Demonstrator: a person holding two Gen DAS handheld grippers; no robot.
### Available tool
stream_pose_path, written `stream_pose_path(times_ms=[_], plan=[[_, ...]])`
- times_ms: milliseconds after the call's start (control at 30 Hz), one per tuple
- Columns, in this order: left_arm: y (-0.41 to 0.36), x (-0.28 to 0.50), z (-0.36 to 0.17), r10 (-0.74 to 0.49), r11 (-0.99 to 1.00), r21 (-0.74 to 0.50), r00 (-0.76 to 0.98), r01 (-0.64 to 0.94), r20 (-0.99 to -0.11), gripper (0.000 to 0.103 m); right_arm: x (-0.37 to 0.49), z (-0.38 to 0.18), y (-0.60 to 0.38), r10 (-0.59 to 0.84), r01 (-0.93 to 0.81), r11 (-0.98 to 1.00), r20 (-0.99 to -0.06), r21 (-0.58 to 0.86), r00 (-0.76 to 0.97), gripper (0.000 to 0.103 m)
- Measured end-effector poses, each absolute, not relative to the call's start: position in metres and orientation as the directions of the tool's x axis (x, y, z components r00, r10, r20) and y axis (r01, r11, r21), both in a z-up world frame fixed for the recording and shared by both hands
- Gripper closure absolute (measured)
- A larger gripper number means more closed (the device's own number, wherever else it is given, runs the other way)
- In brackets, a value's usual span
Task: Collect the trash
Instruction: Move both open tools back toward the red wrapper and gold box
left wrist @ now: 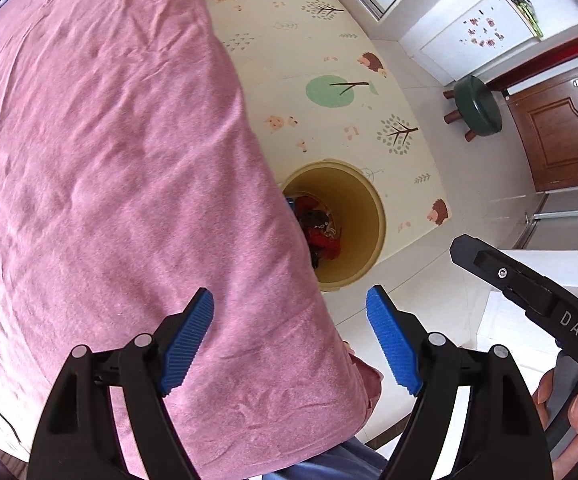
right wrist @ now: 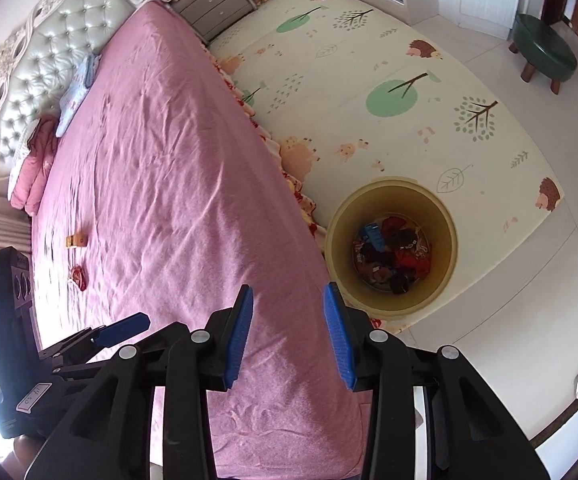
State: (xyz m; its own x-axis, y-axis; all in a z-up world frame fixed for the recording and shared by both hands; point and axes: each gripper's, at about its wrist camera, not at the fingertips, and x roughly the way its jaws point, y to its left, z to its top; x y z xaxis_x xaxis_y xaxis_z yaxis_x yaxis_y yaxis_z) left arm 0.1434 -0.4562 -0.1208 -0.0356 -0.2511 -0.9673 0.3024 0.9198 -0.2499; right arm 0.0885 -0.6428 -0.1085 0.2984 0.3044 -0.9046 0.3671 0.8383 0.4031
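A tan round trash bin (right wrist: 445,248) stands on the floor beside the bed and holds several dark and red scraps (right wrist: 393,256); it also shows in the left wrist view (left wrist: 373,216). On the pink bed sheet (right wrist: 161,168) lie a small orange piece (right wrist: 76,241) and a red crumpled wrapper (right wrist: 78,276), far left. My left gripper (left wrist: 289,336) is open and empty above the bed's corner. My right gripper (right wrist: 288,332) is open and empty above the bed edge, near the bin. The left gripper also shows in the right wrist view (right wrist: 123,328).
A play mat with trees and hedgehogs (right wrist: 369,92) covers the floor by the bed. A green stool (right wrist: 545,46) stands at the far right, near a wooden door (left wrist: 561,128). A nightstand (right wrist: 215,4) and padded headboard (right wrist: 49,64) are at the bed's far end.
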Motion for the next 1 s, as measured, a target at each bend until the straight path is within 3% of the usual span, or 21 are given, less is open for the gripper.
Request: stream_pose_path(times_ms=[600,1000], plan=[[-0.258,0.151,-0.117,-0.166,0.986,-0.162,0.084,0.049,-0.983,0.025,0.16,-0.104,-0.446,0.39,0.065,0.911,-0.903,0.407,0.179,0.066],[-0.15,0.178,-0.115,-0.152,0.975,-0.172,0.138,-0.143,-0.979,0.024,0.219,-0.099,-0.334,0.403,-0.102,0.914,-0.908,0.393,0.114,0.063]])
